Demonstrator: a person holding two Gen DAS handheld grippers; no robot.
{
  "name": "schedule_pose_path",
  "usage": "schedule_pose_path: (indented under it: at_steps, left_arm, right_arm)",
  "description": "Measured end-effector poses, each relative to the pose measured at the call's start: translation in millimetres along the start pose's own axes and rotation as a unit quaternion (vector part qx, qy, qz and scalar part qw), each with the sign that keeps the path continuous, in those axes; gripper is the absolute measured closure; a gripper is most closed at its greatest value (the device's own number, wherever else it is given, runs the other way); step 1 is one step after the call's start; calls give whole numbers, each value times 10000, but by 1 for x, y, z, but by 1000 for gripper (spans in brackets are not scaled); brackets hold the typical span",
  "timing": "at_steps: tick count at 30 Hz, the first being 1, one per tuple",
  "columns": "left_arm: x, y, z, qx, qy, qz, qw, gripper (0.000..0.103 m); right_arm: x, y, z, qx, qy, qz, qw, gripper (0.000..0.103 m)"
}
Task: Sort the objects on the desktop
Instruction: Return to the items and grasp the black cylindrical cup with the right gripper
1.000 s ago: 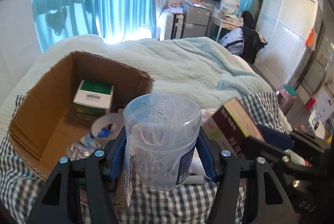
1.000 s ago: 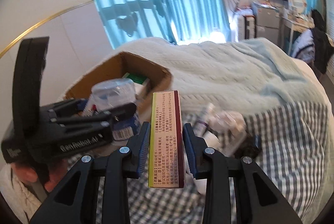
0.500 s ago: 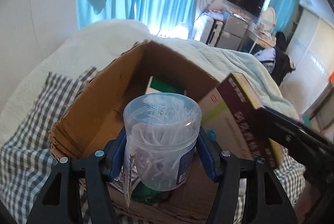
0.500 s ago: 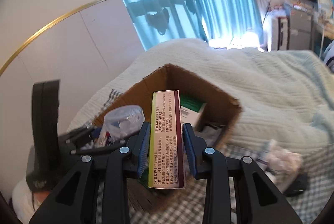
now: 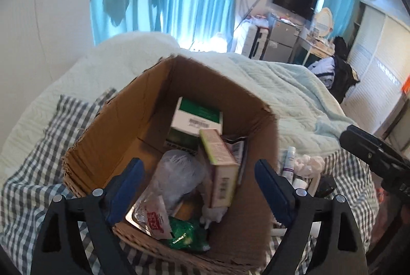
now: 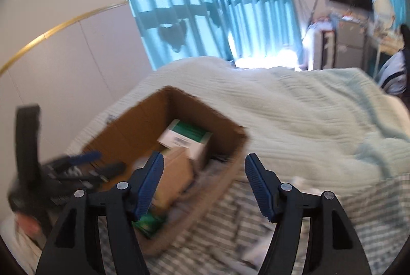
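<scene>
Both grippers hang over the cardboard box [image 5: 120, 121], and both sets of jaws are spread wide with nothing between them. Straight ahead of the left gripper [image 5: 198, 185], down inside the box, lies the clear plastic jar [image 5: 179, 175], blurred and tipped on its side. Just to the right of it a maroon and green carton [image 5: 220, 167] stands on end, leaning against the green and white box [image 5: 197, 118] at the far wall. Nearer the jaws sit a red-printed sachet [image 5: 153, 217] and a green packet [image 5: 184, 234]. Beyond the left gripper's right finger, outside the box on the checked cloth [image 5: 38, 172], a small white tube [image 5: 288, 159] lies beside crumpled tissue [image 5: 308, 166]. The right gripper [image 6: 203, 185] hovers above the box's near right corner [image 6: 238, 144]; that view is smeared, but the green and white box [image 6: 187, 139] shows past its left finger.
</scene>
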State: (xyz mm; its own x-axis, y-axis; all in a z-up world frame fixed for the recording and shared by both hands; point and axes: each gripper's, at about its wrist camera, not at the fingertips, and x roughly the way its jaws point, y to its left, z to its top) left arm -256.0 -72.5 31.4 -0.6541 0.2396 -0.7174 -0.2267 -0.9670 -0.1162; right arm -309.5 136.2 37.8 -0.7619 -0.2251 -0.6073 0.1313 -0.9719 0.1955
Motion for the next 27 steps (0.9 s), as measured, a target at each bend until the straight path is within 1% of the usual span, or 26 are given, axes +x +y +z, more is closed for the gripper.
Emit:
schedule_pose_path:
  at_steps: [2,3,6,7,9,11,14,16,19,21,24,27]
  left_arm:
    - [-10,-20,-7,134,-79,9,9999,10]
    - [-14,-29,-10,180,-112,-19,9998,8]
    - [-19,-66,-25,411,-78,-220,9989,7]
    - [-19,-78,-30,488,-27,-303,9983,7]
    - [-15,-106,-43,668,106,-453,9967,7]
    - [-8,-131,-55,843,236,-498,9949,7]
    - [12,-165,-79,1085,473,-459,9919,7]
    - [29,-180,-96,1154,654,-378,9905,7]
    - [53,-189,-121,1129,929,-311,9888,7]
    - [73,-195,-137,1109,1243,-322,9855,7]
    - [91,-201,-149,969,1507,-393,9830,7]
    - [102,-207,-149,801,1569,-485,9832,7]
  right_arm:
    - [-16,-16,-14,-37,80,-184,9998,37]
    - [-22,-22,-20,-22,113,-259,9996,37]
    - [-38,-43,-44,3,222,-456,9987,37]
    - [-44,-51,-53,54,244,-552,9982,37]
    - [-52,-65,-66,192,280,-608,9976,37]
    - [-59,-80,-80,349,348,-632,9968,37]
    - [-67,-99,-95,445,360,-807,9951,37]
    - [-70,-113,-102,533,386,-929,9935,37]
    - [-67,-133,-112,662,426,-1056,9913,37]
    - [-59,-145,-118,757,498,-1161,9891,37]
    - [-47,-160,-125,888,624,-1268,9860,37]
    - [-28,-175,-131,1011,775,-1306,9832,37]
